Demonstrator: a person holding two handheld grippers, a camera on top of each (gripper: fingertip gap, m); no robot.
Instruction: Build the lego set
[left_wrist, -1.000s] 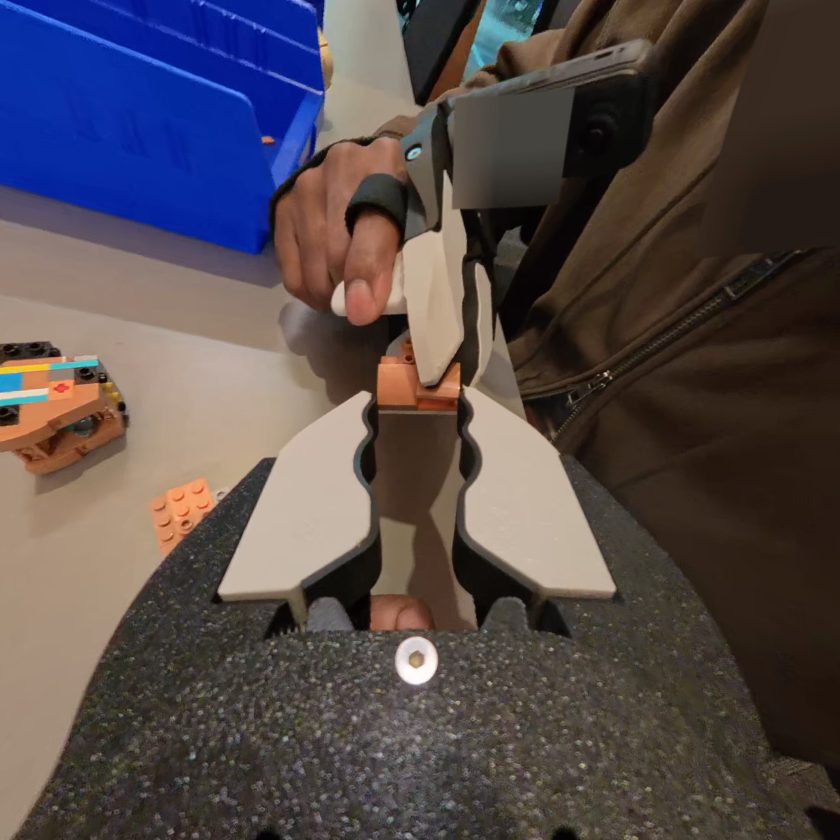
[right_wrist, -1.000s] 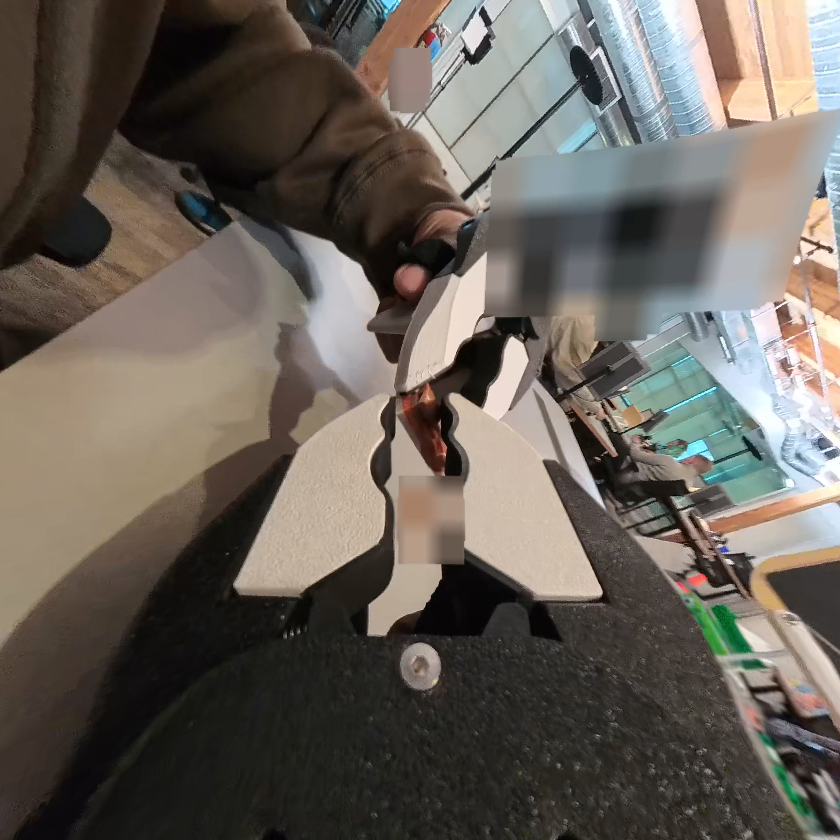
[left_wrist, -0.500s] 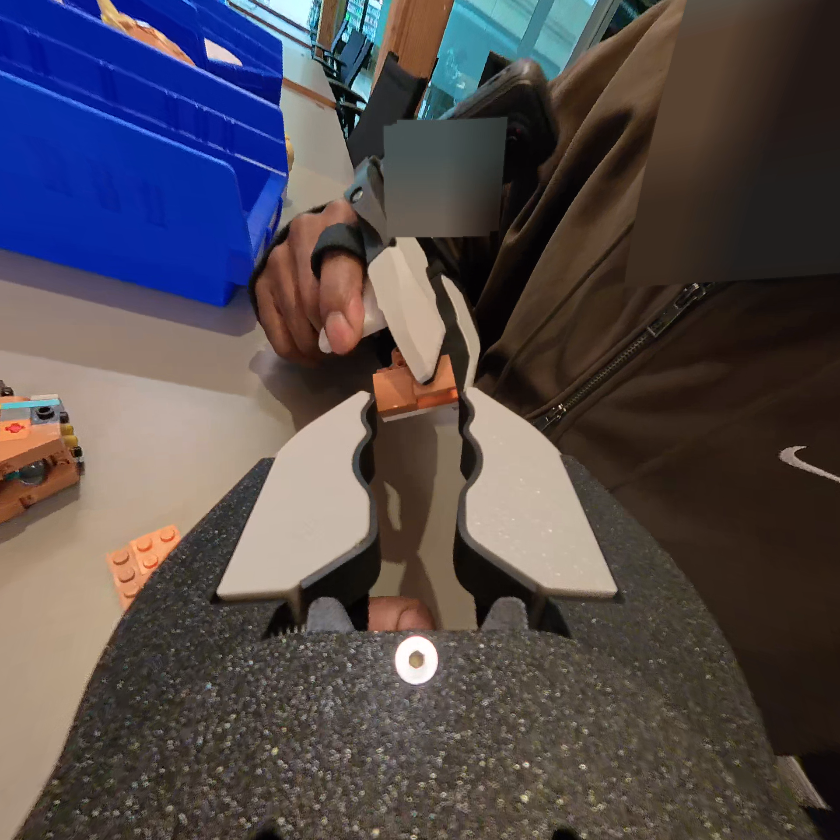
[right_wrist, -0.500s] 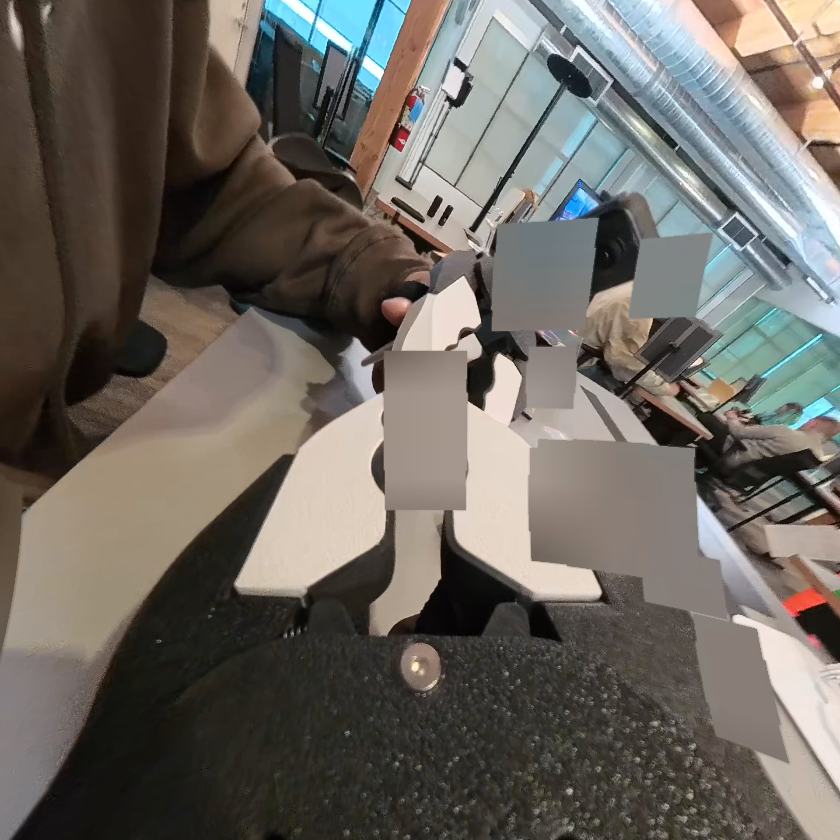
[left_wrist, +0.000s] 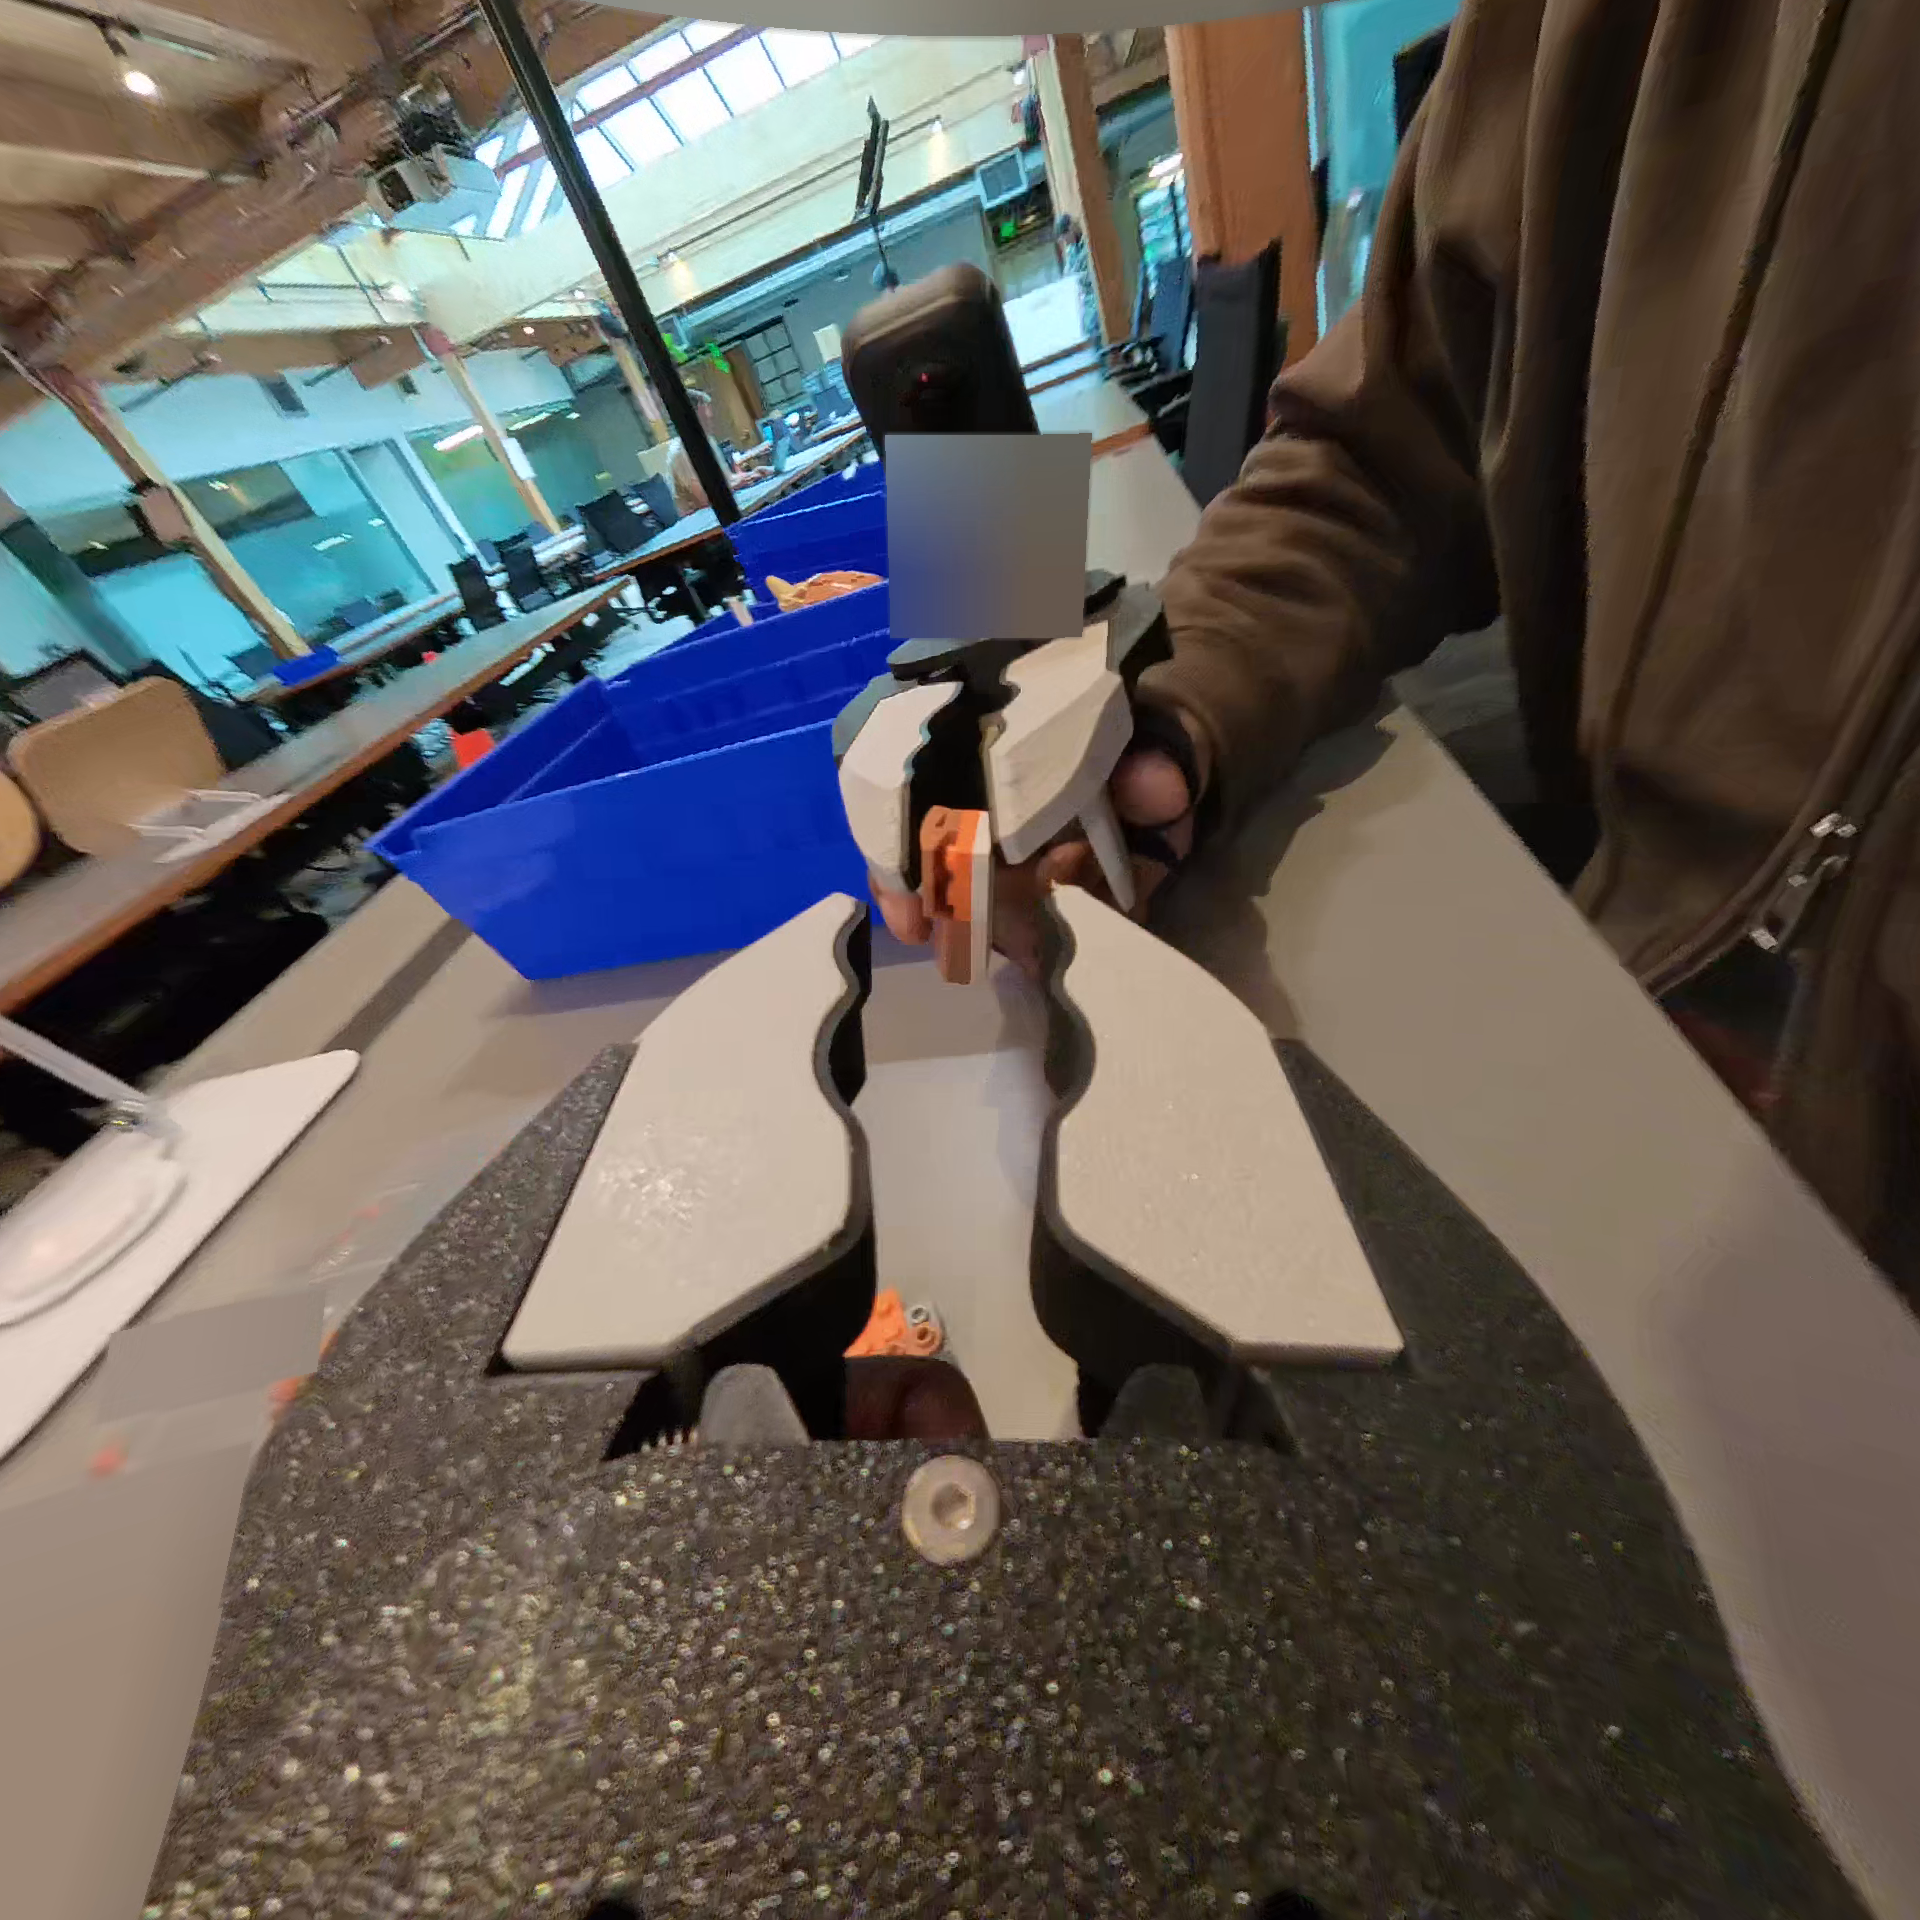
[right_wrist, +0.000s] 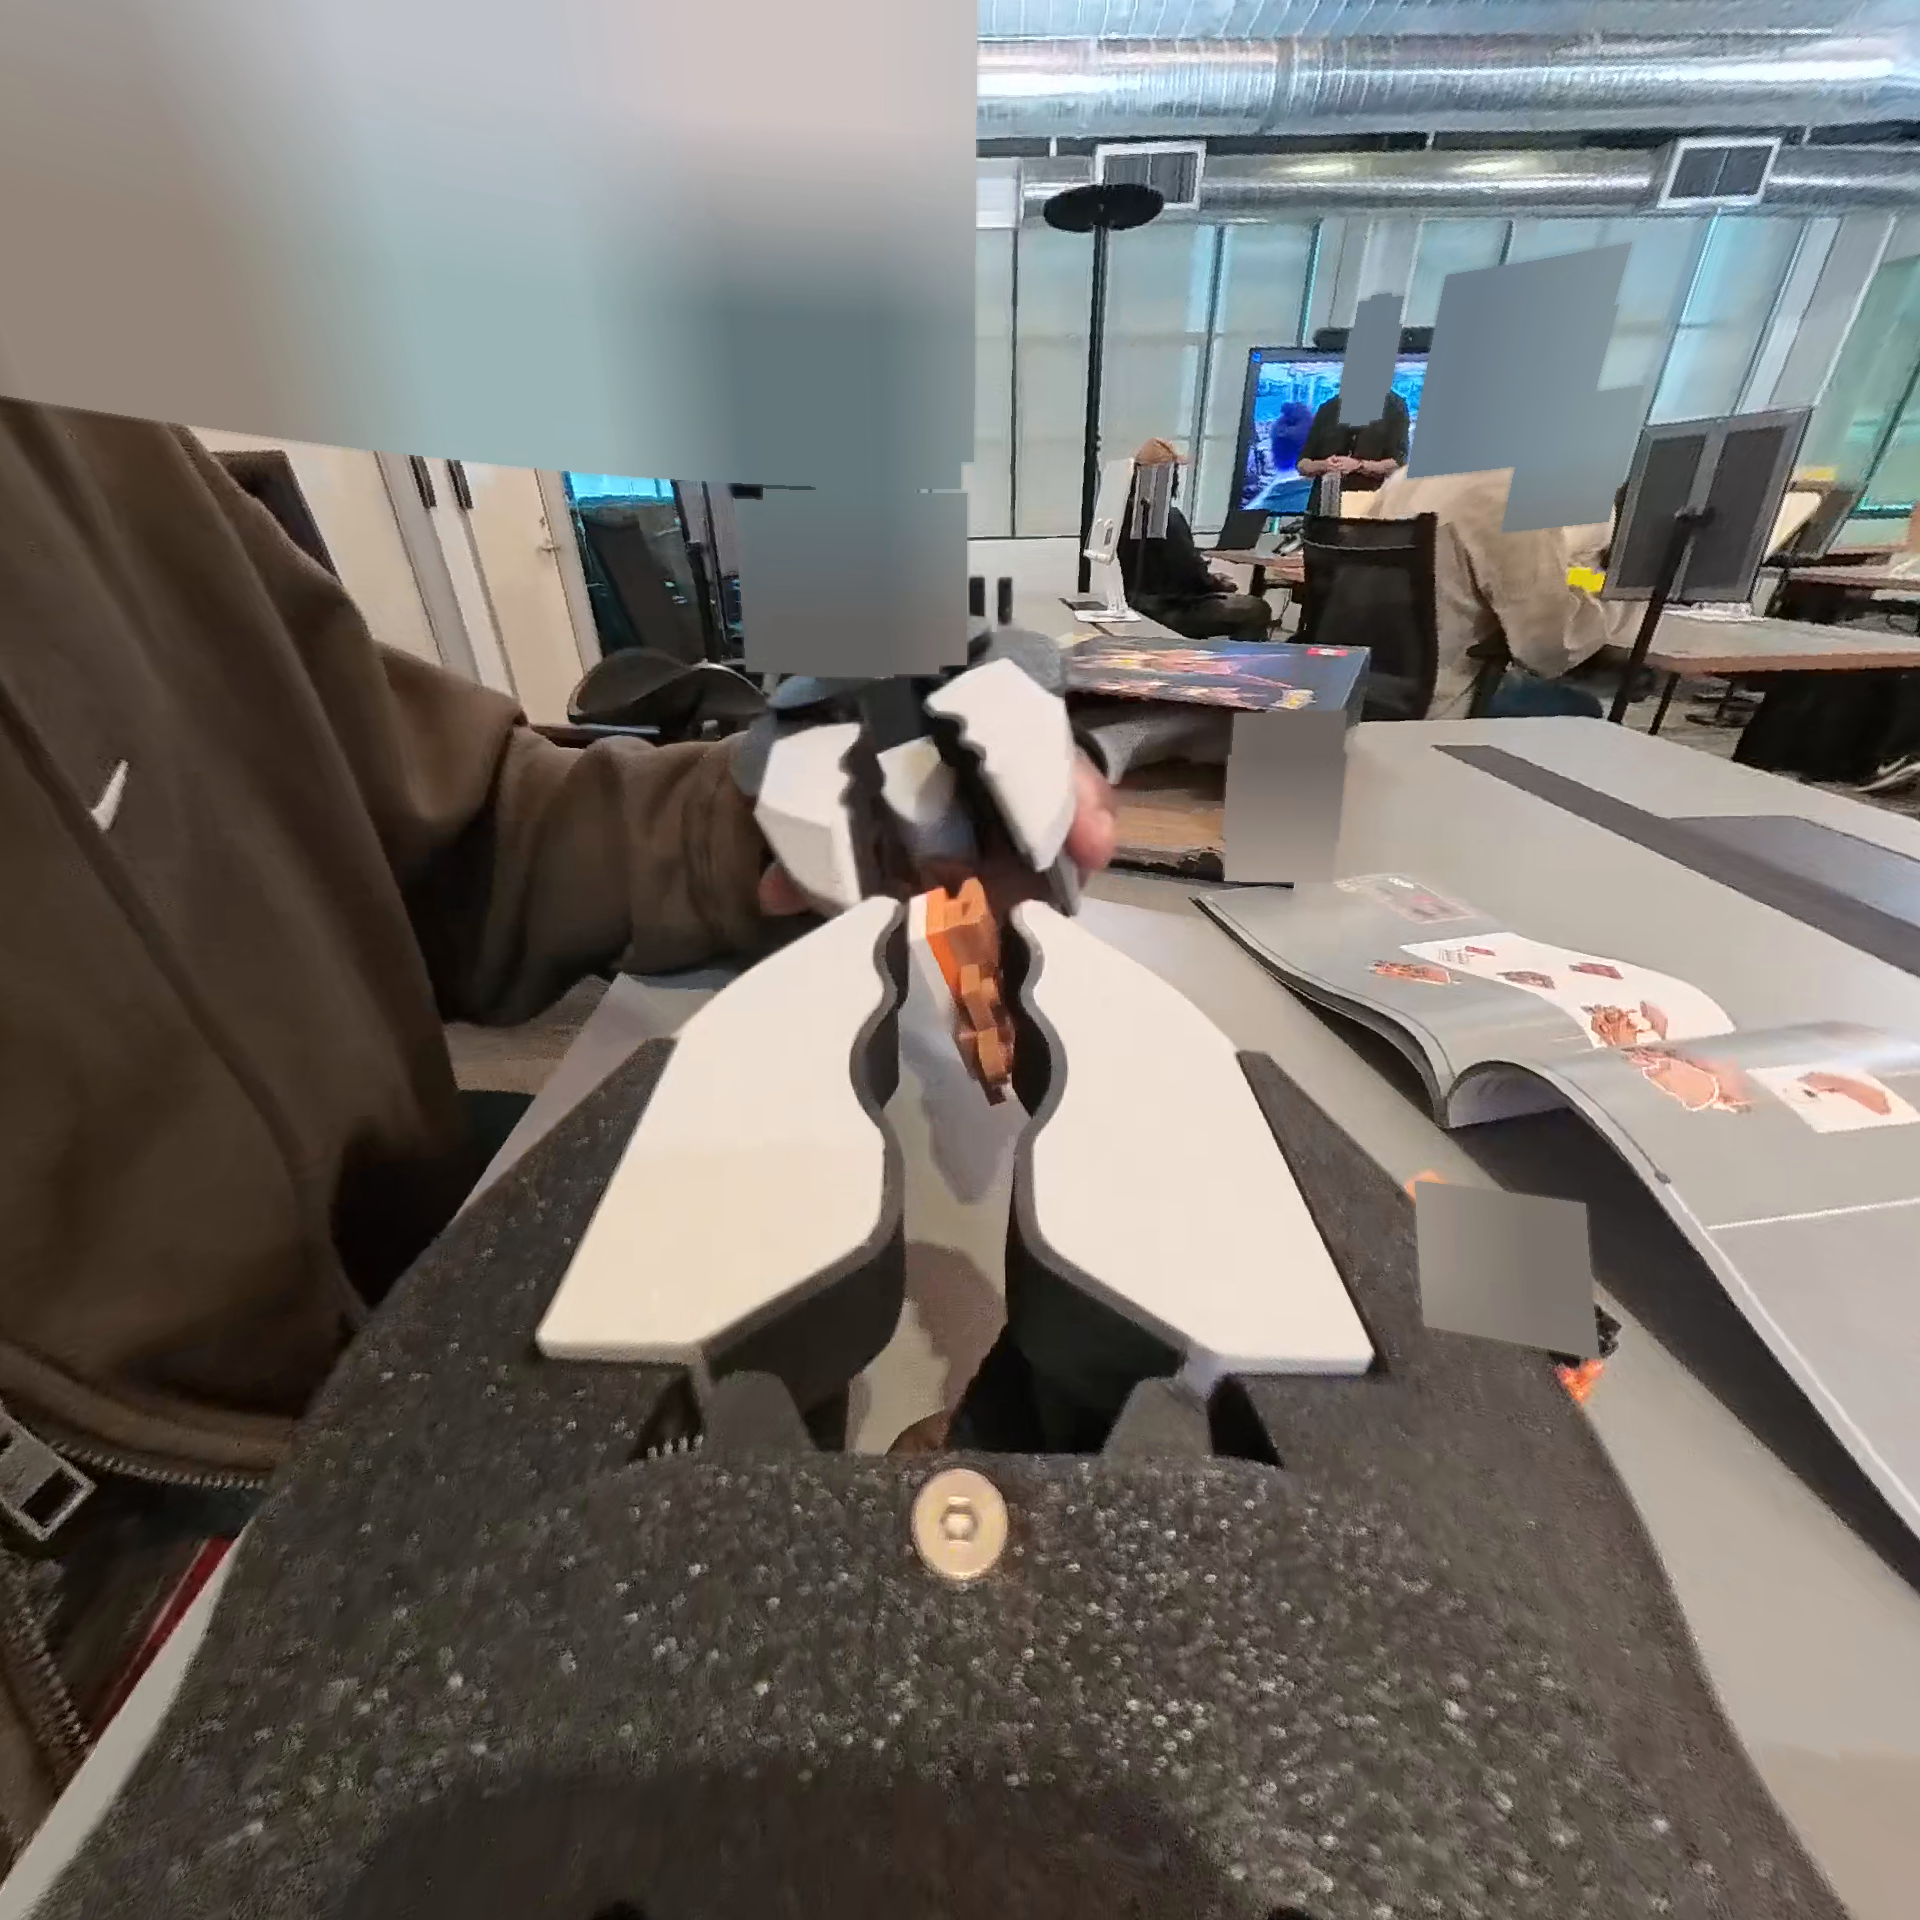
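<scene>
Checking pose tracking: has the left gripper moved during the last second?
Yes. The left gripper tilted upward: in its own view the blue bin dropped from the top-left corner to mid-frame, with ceiling now above it.

Each handheld tool has a speckled black foam-textured body with one silver hex-socket screw at its centre, and two pale grey flat fingers (left_wrist: 727, 1143) with wavy black-edged inner rims; the left tool (left_wrist: 954, 940) and right tool (right_wrist: 958, 920) look alike. The person wears a brown zip-up jacket (left_wrist: 1662, 520) with a metal zipper, ribbed cuffs, and black fingerless gloves (left_wrist: 1169, 748).
</scene>
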